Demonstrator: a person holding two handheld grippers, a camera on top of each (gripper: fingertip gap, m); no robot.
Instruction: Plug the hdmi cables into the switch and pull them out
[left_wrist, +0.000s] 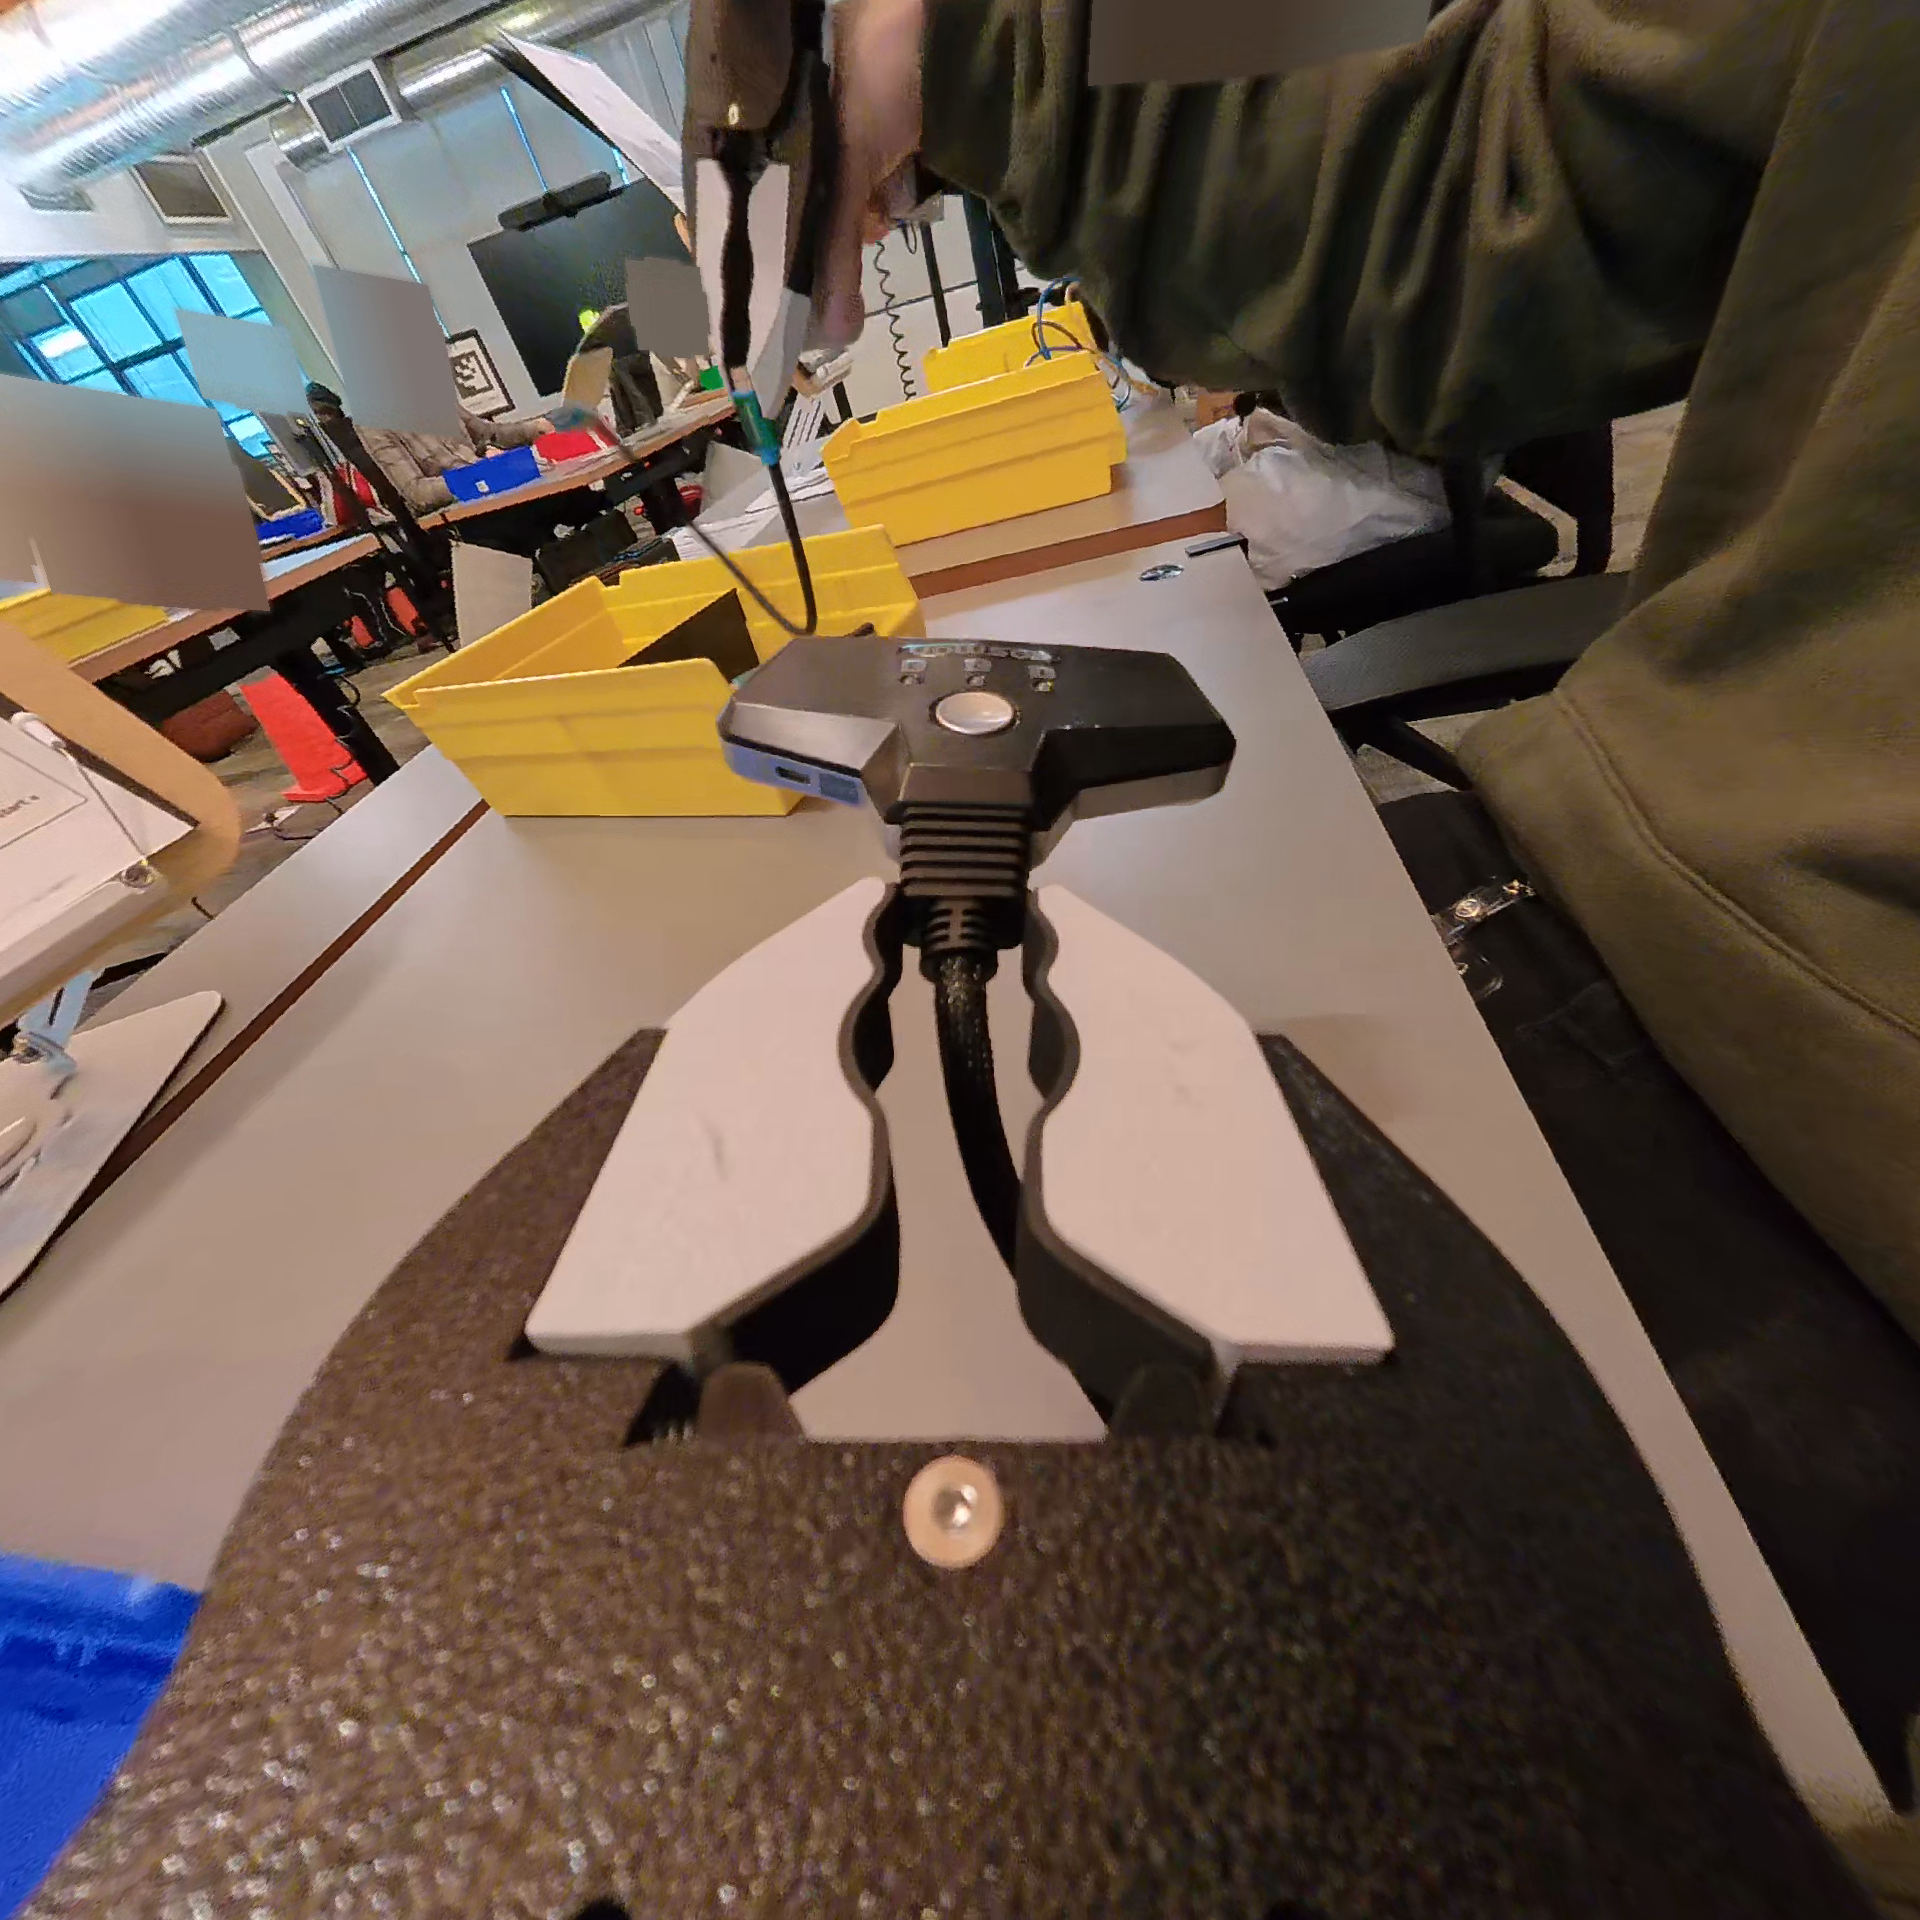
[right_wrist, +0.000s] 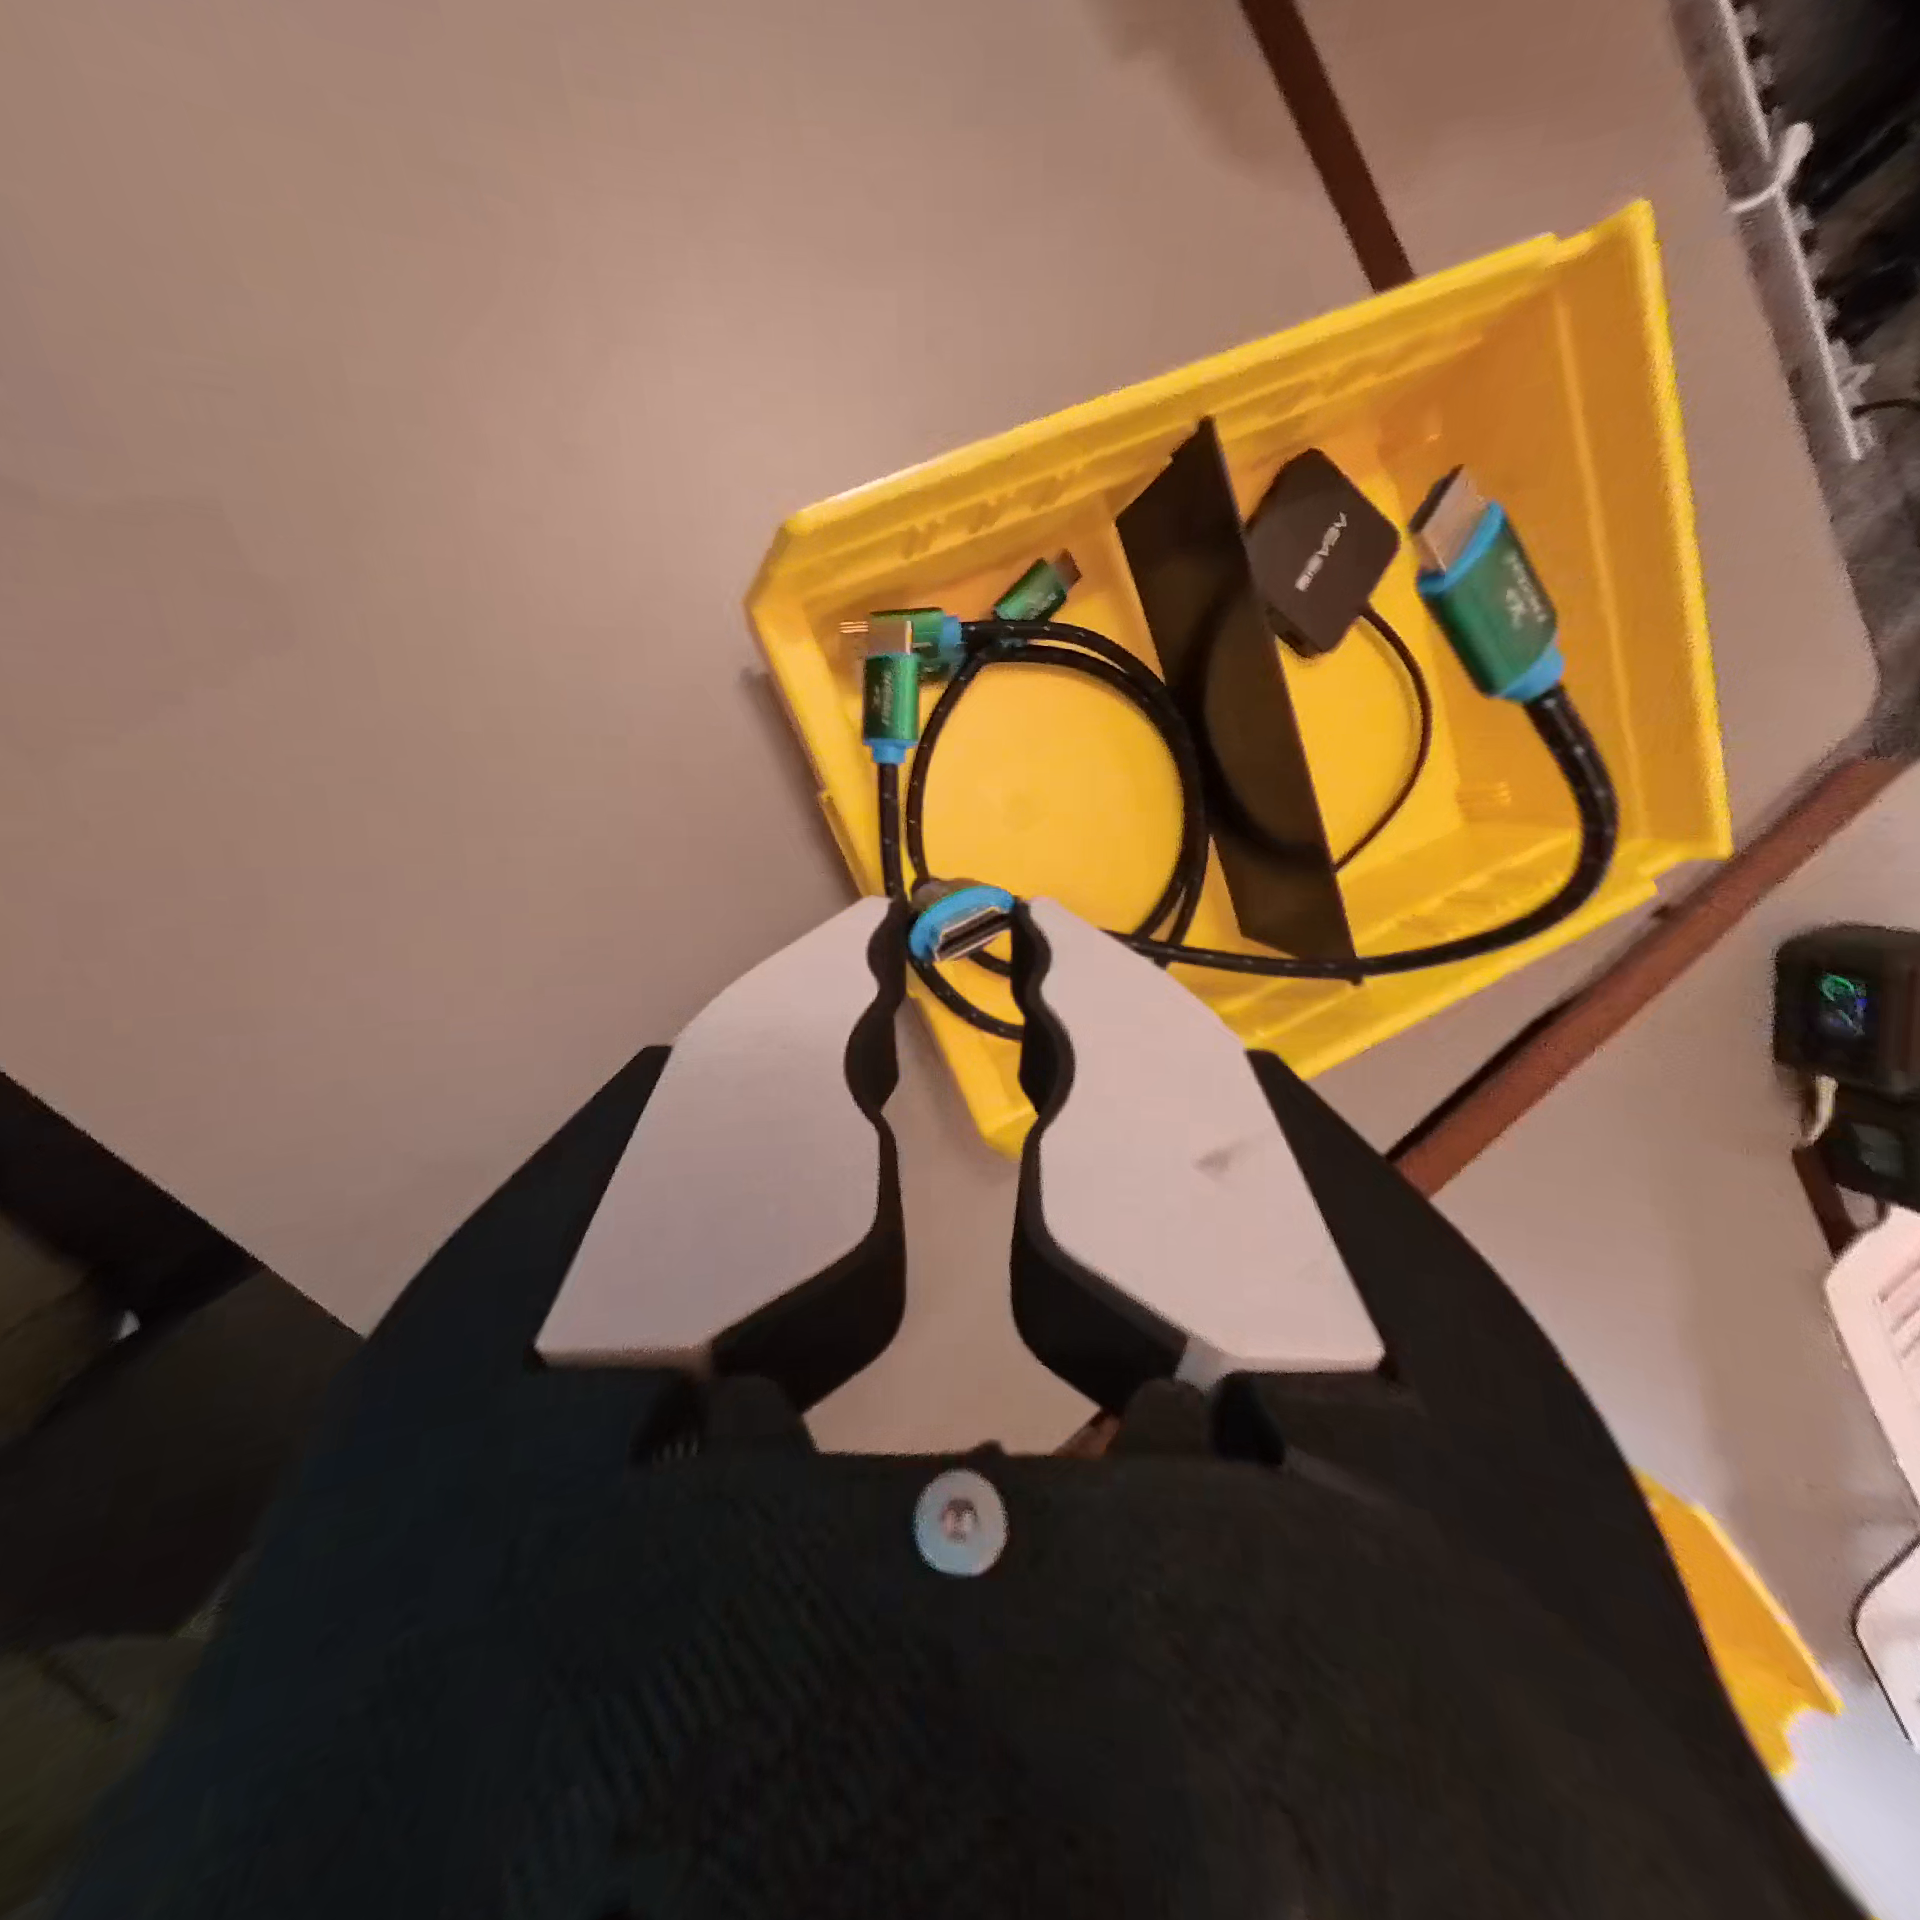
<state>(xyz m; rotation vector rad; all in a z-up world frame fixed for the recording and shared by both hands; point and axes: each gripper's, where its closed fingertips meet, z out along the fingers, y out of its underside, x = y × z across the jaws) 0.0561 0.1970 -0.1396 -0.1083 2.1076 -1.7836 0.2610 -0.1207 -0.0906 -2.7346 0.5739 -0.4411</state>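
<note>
The switch (left_wrist: 977, 717), a black T-shaped box, sits at the centre of the left wrist view, above the grey table (left_wrist: 436, 1060). The left gripper (left_wrist: 961, 914) is clenched on the ribbed neck where the switch's braided lead leaves it. Upper centre in that view, the right gripper (left_wrist: 750, 358) hangs tips down. In the right wrist view it (right_wrist: 951, 925) clamps a green-and-blue plug (right_wrist: 956, 920) at centre frame, whose cable (right_wrist: 1455, 940) trails into the yellow bin (right_wrist: 1351, 343) at upper right. More plugs (right_wrist: 891, 691) and a black box (right_wrist: 1320, 566) lie inside the bin.
</note>
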